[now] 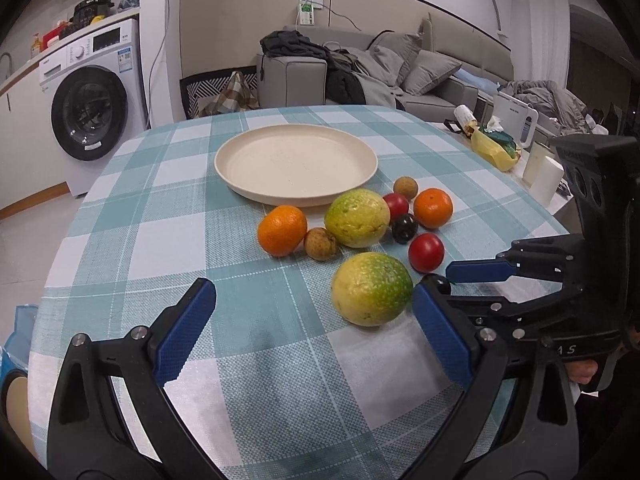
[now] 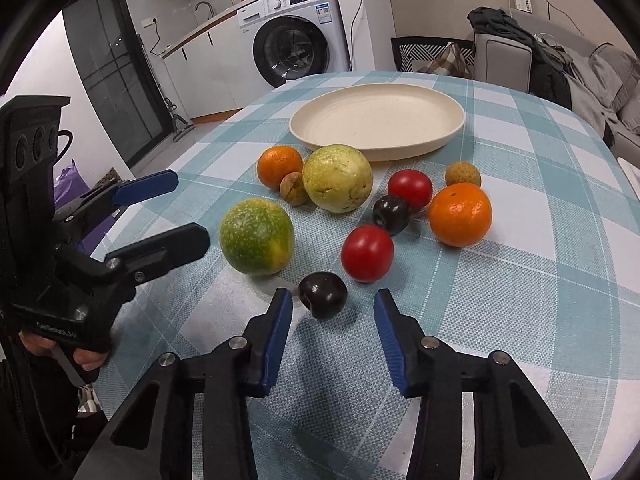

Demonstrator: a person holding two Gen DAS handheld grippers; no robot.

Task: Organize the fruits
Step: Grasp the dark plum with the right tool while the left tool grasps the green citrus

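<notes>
A cream plate [image 1: 296, 160] sits empty on the checked tablecloth, with the fruit loose in front of it. My right gripper [image 2: 334, 298] is open around a dark plum [image 2: 323, 294]; a gap shows on both sides of the fruit. My left gripper [image 1: 314, 292] is open wide just above the cloth. A green-yellow round fruit [image 1: 372, 288] lies just inside its right finger [image 1: 440, 332], apart from the pad. Behind are a second green-yellow fruit [image 1: 357, 218], two oranges [image 1: 282, 230] [image 1: 433, 207], two red tomatoes [image 1: 426, 252] [image 1: 396, 205], another dark plum [image 1: 404, 228] and two brown longans [image 1: 320, 243] [image 1: 405, 187].
The round table's edge [image 1: 92, 184] curves close on the left, with a washing machine [image 1: 94, 92] beyond. A yellow bag [image 1: 490, 146] and white cups [image 1: 546, 180] stand on a side surface at the right. A sofa [image 1: 400, 68] is behind the table.
</notes>
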